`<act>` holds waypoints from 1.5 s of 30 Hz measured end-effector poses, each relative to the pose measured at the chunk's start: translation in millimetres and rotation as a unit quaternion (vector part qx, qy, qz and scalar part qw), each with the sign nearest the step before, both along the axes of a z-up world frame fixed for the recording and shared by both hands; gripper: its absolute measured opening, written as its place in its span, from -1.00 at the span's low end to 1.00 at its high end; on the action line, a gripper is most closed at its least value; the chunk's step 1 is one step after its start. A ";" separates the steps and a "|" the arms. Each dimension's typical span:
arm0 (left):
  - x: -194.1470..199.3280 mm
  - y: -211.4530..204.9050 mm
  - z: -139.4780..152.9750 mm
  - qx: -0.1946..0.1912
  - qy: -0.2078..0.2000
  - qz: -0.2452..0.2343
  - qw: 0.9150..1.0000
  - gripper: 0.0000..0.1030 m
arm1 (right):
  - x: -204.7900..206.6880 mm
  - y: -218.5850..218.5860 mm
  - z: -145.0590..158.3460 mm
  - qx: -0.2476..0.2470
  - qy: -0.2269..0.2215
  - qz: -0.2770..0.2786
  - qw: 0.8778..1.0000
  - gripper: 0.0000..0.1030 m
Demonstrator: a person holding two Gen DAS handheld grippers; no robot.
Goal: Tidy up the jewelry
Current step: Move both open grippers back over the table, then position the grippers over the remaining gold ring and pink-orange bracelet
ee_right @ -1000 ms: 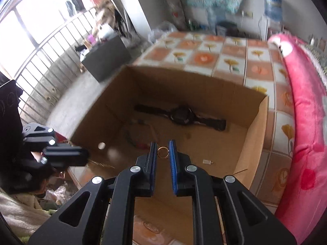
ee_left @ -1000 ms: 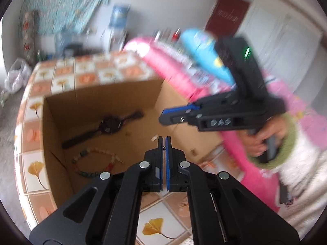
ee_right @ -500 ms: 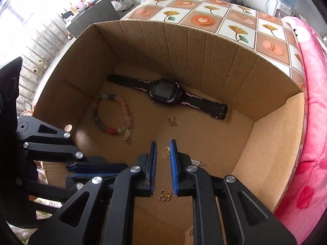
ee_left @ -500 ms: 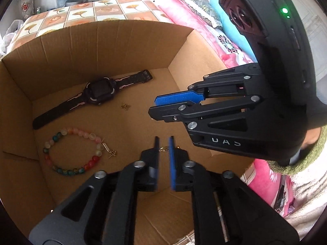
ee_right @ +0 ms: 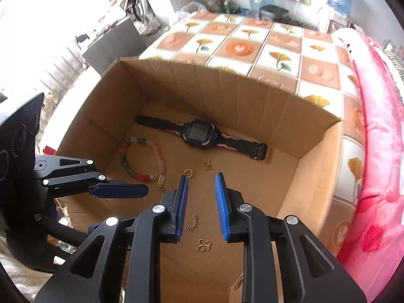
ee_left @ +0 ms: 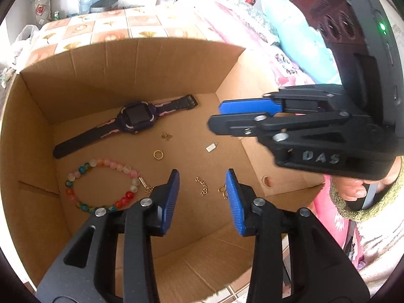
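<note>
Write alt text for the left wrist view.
The left tool, open and empty, hangs over a cardboard box holding a black watch, a bead bracelet, a gold ring and small gold pieces. The right tool reaches in from the right.

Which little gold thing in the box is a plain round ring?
The gold ring just below the watch. It is a smooth closed circle; the other gold bits are chains or butterfly shapes.
</note>
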State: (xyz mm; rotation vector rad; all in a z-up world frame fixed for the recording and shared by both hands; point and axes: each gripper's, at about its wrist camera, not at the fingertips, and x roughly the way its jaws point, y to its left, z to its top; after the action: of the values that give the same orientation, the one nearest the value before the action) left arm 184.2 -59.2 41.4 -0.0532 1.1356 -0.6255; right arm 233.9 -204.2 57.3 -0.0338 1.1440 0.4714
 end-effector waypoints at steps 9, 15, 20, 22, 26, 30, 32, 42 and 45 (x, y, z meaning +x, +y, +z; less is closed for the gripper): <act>-60.8 32.9 49.0 -0.042 -0.109 0.009 0.993 -0.05 | -79.9 -40.3 68.9 0.096 -0.109 -0.047 0.988 -0.35; -113.4 66.9 59.5 -0.073 -0.155 0.014 0.985 0.29 | -163.7 -63.7 75.5 0.144 -0.152 -0.074 0.975 -0.17; -150.5 79.9 41.9 -0.060 -0.158 0.019 0.985 0.64 | -205.2 -61.6 37.4 0.148 -0.137 -0.101 0.974 -0.16; -156.8 79.4 24.1 -0.041 -0.145 0.027 0.988 0.66 | -210.0 -58.4 15.4 0.156 -0.115 -0.114 0.974 -0.16; -155.6 66.7 -19.5 0.056 -0.123 0.052 0.989 0.67 | -202.7 -48.0 -31.4 0.126 -0.076 -0.151 0.978 -0.16; -151.4 62.1 -53.0 0.123 -0.104 0.065 0.985 0.67 | -187.9 -31.4 -67.3 0.051 -0.058 -0.166 0.983 -0.29; -149.5 61.7 -59.9 0.135 -0.098 0.067 0.984 0.67 | -181.9 -21.4 -76.1 0.015 -0.062 -0.157 0.985 -0.33; -146.7 62.8 -73.9 0.173 -0.095 0.062 0.978 0.67 | -163.3 -4.7 -95.2 -0.048 -0.059 -0.144 0.987 -0.75; -147.8 67.2 -72.8 0.172 -0.098 0.062 0.978 0.67 | -161.2 -1.3 -95.1 -0.030 -0.050 -0.140 0.988 -0.76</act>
State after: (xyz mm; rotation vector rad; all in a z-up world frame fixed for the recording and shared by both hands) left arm 36.4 8.0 -31.5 0.2285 1.0254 -0.3103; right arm 72.7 -205.5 -37.8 0.0498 1.0443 0.1834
